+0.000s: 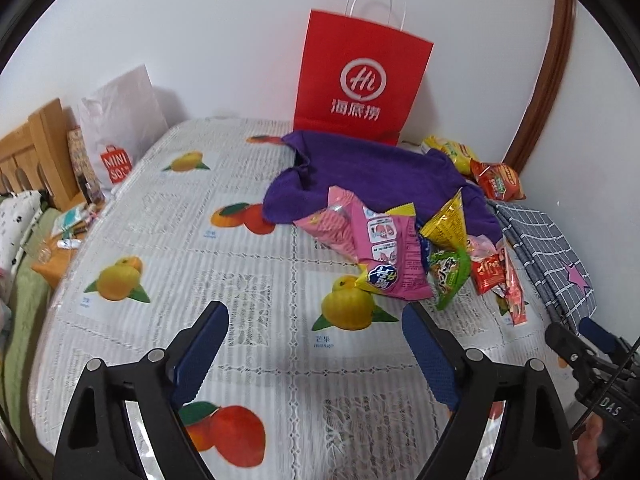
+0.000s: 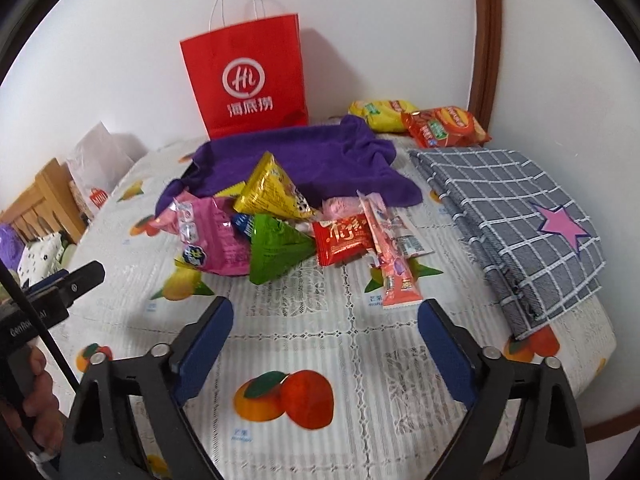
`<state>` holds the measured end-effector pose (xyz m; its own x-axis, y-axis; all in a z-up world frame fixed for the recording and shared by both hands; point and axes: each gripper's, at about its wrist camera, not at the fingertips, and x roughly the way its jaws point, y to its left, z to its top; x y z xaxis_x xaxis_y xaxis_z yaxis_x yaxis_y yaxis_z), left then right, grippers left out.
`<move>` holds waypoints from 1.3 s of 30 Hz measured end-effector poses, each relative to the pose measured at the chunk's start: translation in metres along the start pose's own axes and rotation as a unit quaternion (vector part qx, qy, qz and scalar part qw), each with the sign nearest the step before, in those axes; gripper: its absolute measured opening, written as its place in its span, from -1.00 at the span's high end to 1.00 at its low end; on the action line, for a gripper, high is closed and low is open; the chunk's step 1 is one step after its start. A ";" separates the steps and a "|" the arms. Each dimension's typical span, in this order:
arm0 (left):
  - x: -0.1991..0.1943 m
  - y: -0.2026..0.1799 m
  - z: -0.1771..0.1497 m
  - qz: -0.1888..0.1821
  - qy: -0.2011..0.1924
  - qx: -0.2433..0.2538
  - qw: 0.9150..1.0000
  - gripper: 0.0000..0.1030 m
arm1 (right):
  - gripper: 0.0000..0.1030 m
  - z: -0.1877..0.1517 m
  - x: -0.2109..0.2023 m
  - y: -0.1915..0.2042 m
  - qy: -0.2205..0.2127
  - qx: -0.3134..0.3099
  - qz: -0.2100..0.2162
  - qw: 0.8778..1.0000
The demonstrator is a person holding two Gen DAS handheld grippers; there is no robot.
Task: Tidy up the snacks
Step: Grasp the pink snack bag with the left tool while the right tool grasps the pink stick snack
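Note:
A heap of snack packets lies on the fruit-print tablecloth [image 1: 248,272]: a pink bag [image 1: 394,256] [image 2: 208,236], a yellow pyramid pack [image 1: 446,224] [image 2: 276,192], a green pyramid pack [image 1: 450,274] [image 2: 276,248], a red packet [image 2: 344,238] and a long pink stick pack [image 2: 394,264]. My left gripper [image 1: 316,316] hangs open above the cloth, short of the pink bag, with nothing between its fingers. My right gripper [image 2: 326,314] is open too, in front of the heap and holding nothing.
A purple towel [image 2: 320,156] lies behind the heap, with a red paper bag [image 2: 248,80] upright against the wall. Yellow and red chip bags [image 2: 440,124] sit at the back right. A folded grey checked cloth [image 2: 516,220] covers the right side. A white shopping bag [image 1: 120,128] stands at the left.

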<state>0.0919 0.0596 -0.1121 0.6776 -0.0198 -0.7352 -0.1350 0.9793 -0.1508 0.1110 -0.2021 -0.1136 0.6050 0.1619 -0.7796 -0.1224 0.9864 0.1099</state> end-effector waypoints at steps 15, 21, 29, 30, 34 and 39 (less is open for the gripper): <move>0.064 -0.038 0.016 -0.026 0.034 0.014 0.999 -0.72 | -0.55 0.010 0.050 -0.037 0.020 0.034 0.016 0.999; 0.096 -0.061 0.024 -0.014 0.052 0.021 0.998 -0.72 | -0.55 0.015 0.061 -0.054 0.021 0.042 0.016 0.999; 0.124 -0.068 0.031 -0.009 0.062 -0.010 0.998 -0.72 | -0.55 0.024 0.080 -0.077 0.020 0.059 0.016 0.998; 0.126 -0.068 0.031 -0.010 0.064 -0.011 0.998 -0.72 | -0.55 0.026 0.082 -0.078 0.021 0.060 0.016 0.998; 0.139 -0.071 0.032 -0.015 0.072 -0.011 0.997 -0.72 | -0.54 0.031 0.095 -0.082 0.022 0.060 0.011 0.998; 0.150 -0.069 0.030 -0.031 0.082 -0.022 0.996 -0.65 | -0.18 0.033 0.110 -0.085 0.033 0.061 0.005 0.998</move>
<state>0.2247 -0.0047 -0.1926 0.5582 -0.1164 -0.8215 -0.1313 0.9652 -0.2260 0.2139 -0.2672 -0.1884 0.5505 0.1744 -0.8165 -0.0292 0.9814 0.1899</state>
